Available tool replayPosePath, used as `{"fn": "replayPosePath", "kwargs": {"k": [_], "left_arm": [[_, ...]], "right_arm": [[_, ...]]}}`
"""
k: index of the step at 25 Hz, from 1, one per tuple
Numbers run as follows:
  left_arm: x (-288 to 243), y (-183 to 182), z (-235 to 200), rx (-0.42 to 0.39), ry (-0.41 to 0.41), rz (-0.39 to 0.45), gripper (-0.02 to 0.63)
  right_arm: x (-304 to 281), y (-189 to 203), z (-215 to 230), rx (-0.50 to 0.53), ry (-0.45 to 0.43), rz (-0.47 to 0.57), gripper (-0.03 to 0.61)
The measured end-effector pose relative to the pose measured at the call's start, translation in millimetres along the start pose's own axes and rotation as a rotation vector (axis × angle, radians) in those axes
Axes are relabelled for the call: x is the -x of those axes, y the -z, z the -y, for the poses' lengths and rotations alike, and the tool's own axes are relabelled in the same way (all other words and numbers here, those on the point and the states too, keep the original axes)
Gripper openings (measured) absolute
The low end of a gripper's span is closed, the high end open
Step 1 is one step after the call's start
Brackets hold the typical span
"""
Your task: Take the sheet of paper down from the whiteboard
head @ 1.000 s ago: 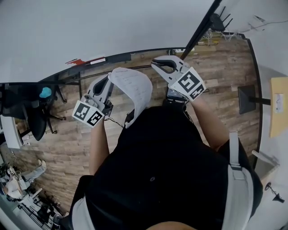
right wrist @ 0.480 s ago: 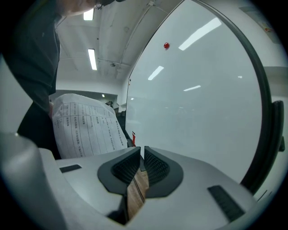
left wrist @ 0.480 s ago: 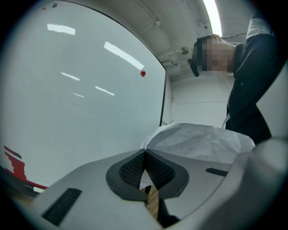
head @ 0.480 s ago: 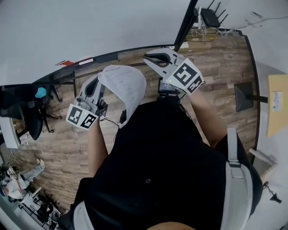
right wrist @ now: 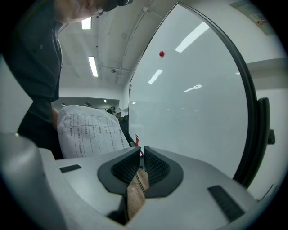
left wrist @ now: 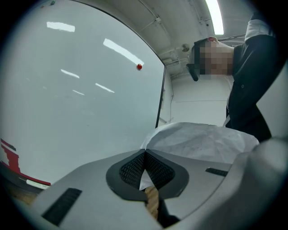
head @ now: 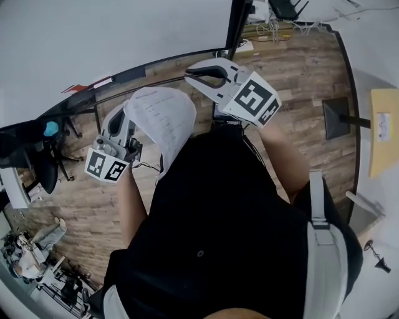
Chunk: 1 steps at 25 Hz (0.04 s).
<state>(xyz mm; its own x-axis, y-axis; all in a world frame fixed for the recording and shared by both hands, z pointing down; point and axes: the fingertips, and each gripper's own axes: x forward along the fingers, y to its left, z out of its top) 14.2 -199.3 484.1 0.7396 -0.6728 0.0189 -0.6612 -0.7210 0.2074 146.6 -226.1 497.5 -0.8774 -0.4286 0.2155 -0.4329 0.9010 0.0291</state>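
A printed sheet of paper (head: pixel 161 119) is off the whiteboard (head: pixel 93 37) and curls back over my left gripper (head: pixel 126 107). That gripper is shut on the sheet's edge. In the left gripper view the pads (left wrist: pixel 135 167) pinch a corner of the paper (left wrist: pixel 202 140), which bulges up to the right. My right gripper (head: pixel 189 71) hovers beside the sheet near the board's lower rail. Its jaws show only a thin slit, with nothing in it (right wrist: pixel 140 150). One red magnet (right wrist: pixel 161 54) stays on the board.
The whiteboard's black frame post (head: pixel 237 25) rises at top centre. A dark office chair (head: pixel 37 156) stands at left on the wooden floor. A black stand base (head: pixel 336 118) and a pale table edge (head: pixel 381 140) are at right. Cables and a router (head: pixel 283 9) lie behind.
In the head view both grippers and the held sheet have shifted left along the board. The right gripper has risen slightly. Neither grip has changed.
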Motion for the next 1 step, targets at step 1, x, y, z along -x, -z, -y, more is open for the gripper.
{"fn": "replayPosePath", "kwargs": {"k": [1], "left_arm": [[-1.4, 1.8, -0.5, 0.0, 0.0, -0.005, 0.011]], "right_arm": [[1.0, 0.3, -0.2, -0.003, -0.007, 0.005, 0.038]]}}
